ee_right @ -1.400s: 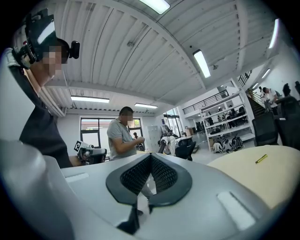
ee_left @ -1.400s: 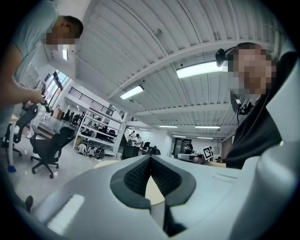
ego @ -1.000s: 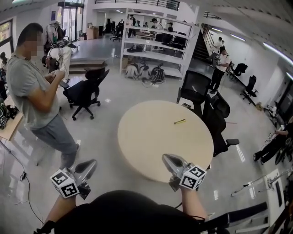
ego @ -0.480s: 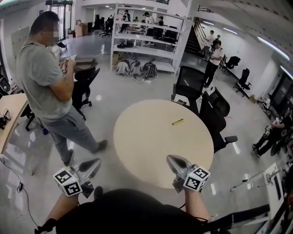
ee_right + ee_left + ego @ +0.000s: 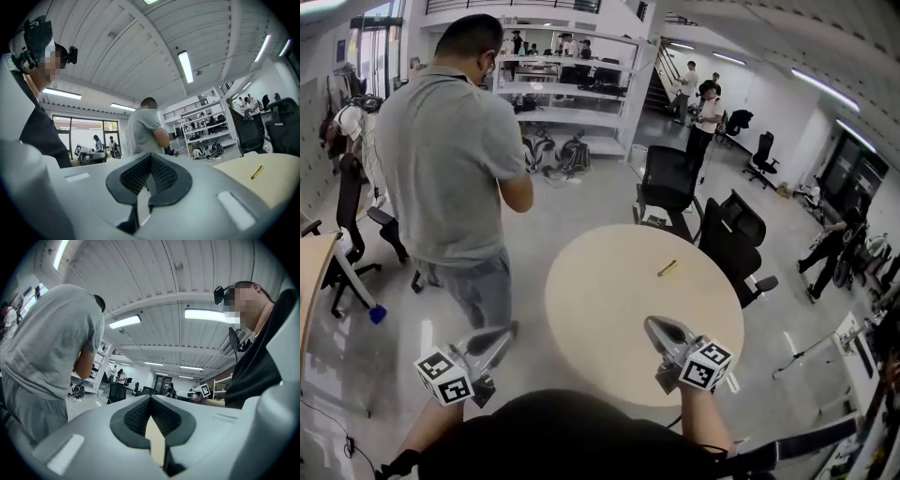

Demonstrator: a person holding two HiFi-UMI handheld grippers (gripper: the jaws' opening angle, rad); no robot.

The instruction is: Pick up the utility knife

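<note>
Head view: utility knife [image 5: 667, 268] on table [image 5: 609, 319]

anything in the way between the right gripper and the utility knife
Nothing visible does. The utility knife lies alone on the round table, with only bare tabletop between it and the right gripper, whose jaws are shut.

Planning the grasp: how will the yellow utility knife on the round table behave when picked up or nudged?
The utility knife looks slim and straight, so probably stiff and light. It lies flat on the smooth round table, so a nudge would likely slide or spin it rather than roll.
</note>
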